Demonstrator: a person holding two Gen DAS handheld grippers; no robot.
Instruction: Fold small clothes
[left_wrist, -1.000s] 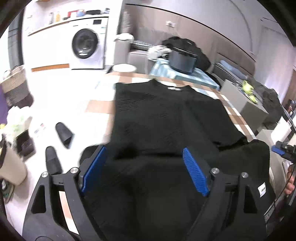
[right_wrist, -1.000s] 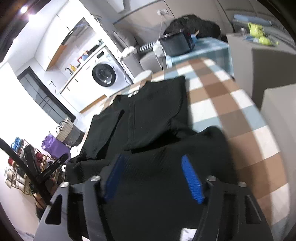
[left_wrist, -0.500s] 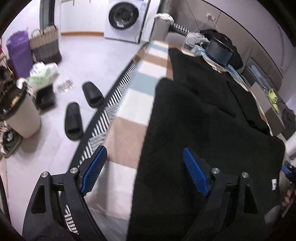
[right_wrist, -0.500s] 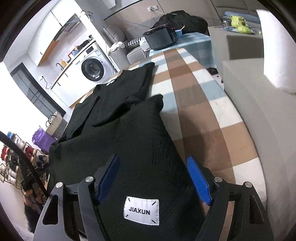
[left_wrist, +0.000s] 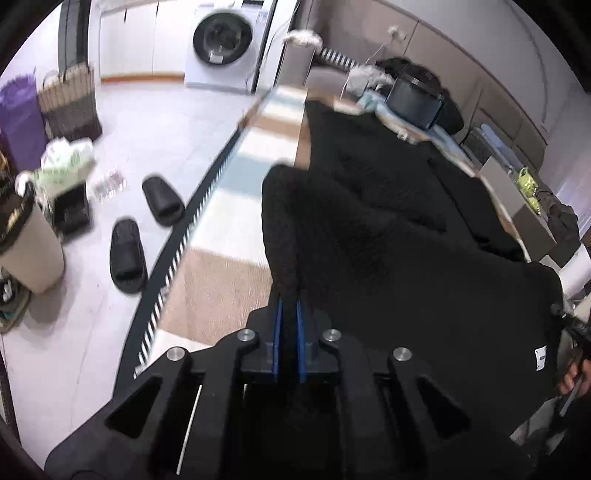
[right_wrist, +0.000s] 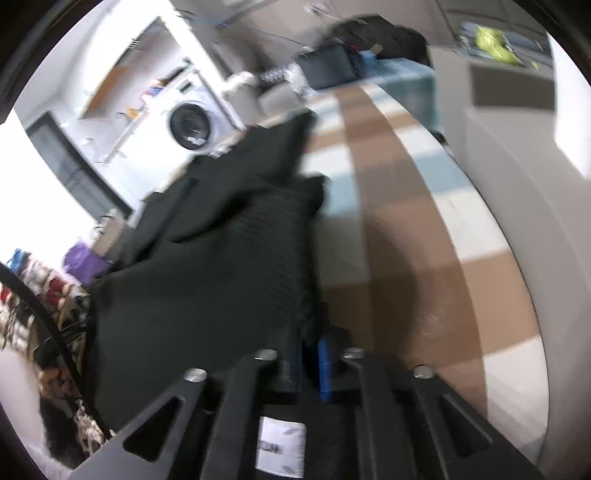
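Black garment (left_wrist: 406, 258) on checked cloth (left_wrist: 221, 280), left gripper (left_wrist: 289, 317) and right gripper (right_wrist: 312, 354) just clamped on its hem

A black knit garment (left_wrist: 388, 236) is lying rumpled across the checked table (left_wrist: 218, 280), its white-labelled hem lifting.

A black garment (left_wrist: 388, 258) with a white label (left_wrist: 540, 357) is seen on a tabletop (left_wrist: 221, 284) checked in brown, white and pale blue, edged with black-and-white stripes, beside black slippers (left_wrist: 127, 254).

Bright indoor light, heavy fisheye bending, dark vignetted corners, right wrist view motion-blurred, overexposed at left.
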